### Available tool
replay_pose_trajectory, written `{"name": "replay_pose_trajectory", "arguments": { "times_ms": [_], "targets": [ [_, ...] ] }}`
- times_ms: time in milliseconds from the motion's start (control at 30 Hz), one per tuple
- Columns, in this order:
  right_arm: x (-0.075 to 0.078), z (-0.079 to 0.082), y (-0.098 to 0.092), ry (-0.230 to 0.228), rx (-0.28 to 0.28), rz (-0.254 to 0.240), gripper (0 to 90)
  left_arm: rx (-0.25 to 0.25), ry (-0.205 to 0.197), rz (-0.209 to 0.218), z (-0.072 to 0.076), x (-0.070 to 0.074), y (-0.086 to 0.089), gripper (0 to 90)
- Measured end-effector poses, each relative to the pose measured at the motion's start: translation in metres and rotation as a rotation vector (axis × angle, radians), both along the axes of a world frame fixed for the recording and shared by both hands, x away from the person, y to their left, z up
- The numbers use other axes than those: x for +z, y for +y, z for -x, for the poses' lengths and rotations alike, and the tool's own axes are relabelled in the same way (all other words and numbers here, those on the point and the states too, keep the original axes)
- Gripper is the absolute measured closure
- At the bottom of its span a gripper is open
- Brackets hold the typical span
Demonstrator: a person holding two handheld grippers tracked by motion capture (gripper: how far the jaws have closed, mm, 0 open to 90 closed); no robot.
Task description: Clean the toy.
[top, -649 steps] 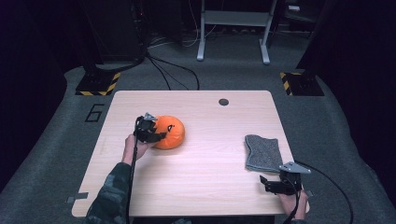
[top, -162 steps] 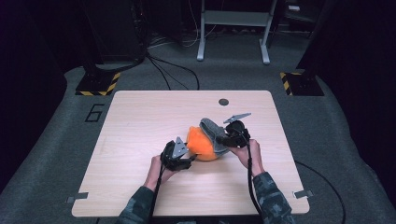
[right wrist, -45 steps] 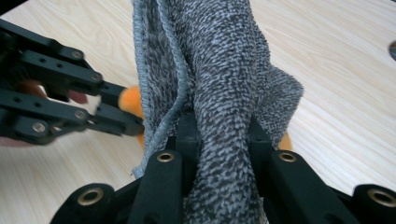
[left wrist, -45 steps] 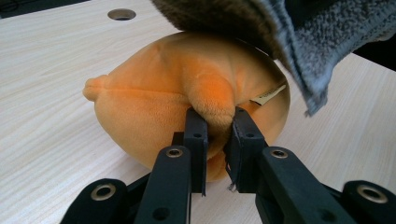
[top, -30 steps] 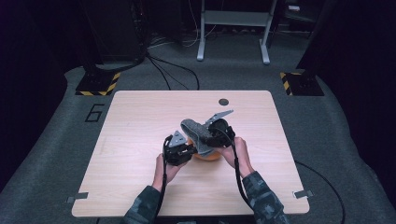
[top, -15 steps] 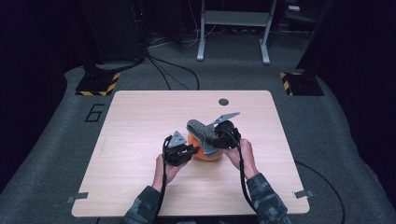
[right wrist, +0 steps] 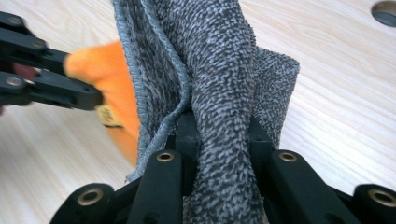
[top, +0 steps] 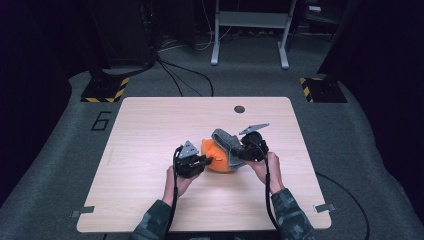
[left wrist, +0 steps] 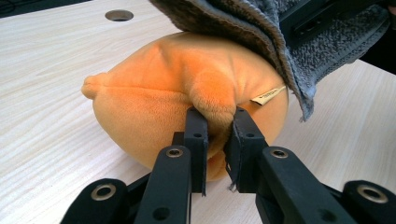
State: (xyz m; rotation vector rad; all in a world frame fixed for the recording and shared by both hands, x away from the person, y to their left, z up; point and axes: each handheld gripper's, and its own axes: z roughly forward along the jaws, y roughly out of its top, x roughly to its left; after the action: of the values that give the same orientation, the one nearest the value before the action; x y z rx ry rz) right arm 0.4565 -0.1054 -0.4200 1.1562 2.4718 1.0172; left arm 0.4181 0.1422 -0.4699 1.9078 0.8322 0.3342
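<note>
An orange plush toy (top: 216, 159) (left wrist: 177, 98) lies in the middle of the wooden table (top: 150, 125). My left gripper (top: 202, 161) (left wrist: 217, 128) is shut on a fold of the plush at its near side. A grey terry cloth (top: 226, 142) (right wrist: 219, 74) is draped over the top right of the plush. My right gripper (top: 240, 150) (right wrist: 219, 133) is shut on a bunched part of that cloth, just right of the toy. In the right gripper view the plush (right wrist: 109, 79) peeks out left of the cloth, beside the left gripper's black jaws. A small label on the plush (left wrist: 267, 94) sticks out under the cloth edge.
A round cable hole (top: 239, 109) sits near the table's far edge. Beyond the table are a grey floor, a metal stand (top: 250, 30) and yellow-black striped blocks (top: 102, 90). Two forearms in patterned sleeves come in from the bottom.
My right gripper has drawn the grey cloth to the right and slightly down over the plush. The left gripper and the plush have stayed where they were.
</note>
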Motion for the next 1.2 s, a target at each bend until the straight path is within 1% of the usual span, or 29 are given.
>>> {"name": "replay_pose_trajectory", "arguments": {
  "times_ms": [33, 67, 133, 167, 200, 233, 333, 467, 500, 567, 600, 667, 733, 767, 800, 833, 933, 967, 1033, 1133, 1167, 1200],
  "targets": [
    [-0.001, 0.0, -0.001, 0.01, -0.017, -0.003, 73.7, -0.002, 0.004, 0.002, 0.0, 0.0, 0.0, 79.2],
    [-0.004, -0.002, -0.005, 0.001, -0.013, -0.001, 73.7, -0.001, 0.003, 0.001, 0.0, 0.0, 0.0, 79.3],
    [-0.007, -0.003, -0.008, 0.015, -0.031, -0.007, 73.7, 0.001, 0.003, 0.002, -0.001, 0.0, 0.0, 79.2],
    [-0.009, -0.004, -0.011, 0.025, -0.035, -0.014, 73.7, -0.006, 0.009, 0.0, -0.001, 0.0, 0.001, 79.2],
    [-0.011, -0.006, -0.013, 0.016, -0.036, -0.006, 73.7, 0.0, 0.006, 0.004, -0.001, 0.0, 0.001, 79.2],
    [-0.012, -0.007, -0.014, 0.028, -0.048, -0.011, 73.7, -0.001, 0.006, 0.005, -0.002, -0.001, 0.001, 79.2],
    [-0.017, -0.01, -0.019, 0.044, -0.07, -0.011, 73.7, -0.001, 0.006, 0.003, -0.002, -0.001, 0.002, 79.3],
    [-0.024, -0.014, -0.025, 0.066, -0.089, -0.02, 73.7, -0.004, 0.009, 0.005, -0.003, -0.001, 0.002, 79.2],
    [-0.026, -0.015, -0.027, 0.065, -0.089, -0.018, 73.7, -0.003, 0.01, 0.006, -0.003, -0.001, 0.002, 79.2],
    [-0.029, -0.017, -0.028, 0.075, -0.106, -0.019, 73.6, -0.003, 0.01, 0.006, -0.003, -0.001, 0.002, 79.2],
    [-0.031, -0.018, -0.03, 0.081, -0.108, -0.017, 73.6, -0.008, 0.018, 0.006, -0.003, -0.001, 0.002, 79.2],
    [-0.035, -0.02, -0.032, 0.096, -0.12, -0.019, 73.6, -0.002, 0.014, 0.012, -0.004, -0.001, 0.002, 79.2],
    [-0.039, -0.022, -0.033, 0.1, -0.131, -0.013, 73.5, -0.002, 0.015, 0.014, -0.004, -0.001, 0.002, 79.2],
    [-0.04, -0.023, -0.033, 0.108, -0.129, -0.013, 73.5, -0.001, 0.015, 0.014, -0.004, -0.002, 0.002, 79.2],
    [-0.041, -0.023, -0.032, 0.115, -0.145, -0.014, 73.5, -0.002, 0.015, 0.015, -0.004, -0.002, 0.001, 79.2],
    [-0.043, -0.024, -0.033, 0.118, -0.137, -0.009, 73.5, -0.002, 0.015, 0.015, -0.004, -0.002, 0.001, 79.2],
    [-0.046, -0.026, -0.031, 0.143, -0.155, -0.007, 73.5, -0.003, 0.017, 0.016, -0.004, -0.002, 0.001, 79.2],
    [-0.048, -0.028, -0.03, 0.137, -0.152, 0.003, 73.5, -0.003, 0.016, 0.015, -0.004, -0.002, 0.001, 79.2],
    [-0.05, -0.03, -0.029, 0.145, -0.156, 0.014, 73.5, -0.004, 0.016, 0.016, -0.004, -0.002, 0.002, 79.2],
    [-0.055, -0.032, -0.028, 0.165, -0.173, 0.014, 73.5, -0.005, 0.015, 0.015, -0.004, -0.002, 0.001, 79.2],
    [-0.057, -0.033, -0.028, 0.183, -0.18, 0.015, 73.5, -0.003, 0.014, 0.014, -0.004, -0.002, 0.001, 79.2],
    [-0.059, -0.034, -0.028, 0.189, -0.186, 0.013, 73.5, -0.002, 0.013, 0.014, -0.004, -0.002, 0.001, 79.2]
  ]
}}
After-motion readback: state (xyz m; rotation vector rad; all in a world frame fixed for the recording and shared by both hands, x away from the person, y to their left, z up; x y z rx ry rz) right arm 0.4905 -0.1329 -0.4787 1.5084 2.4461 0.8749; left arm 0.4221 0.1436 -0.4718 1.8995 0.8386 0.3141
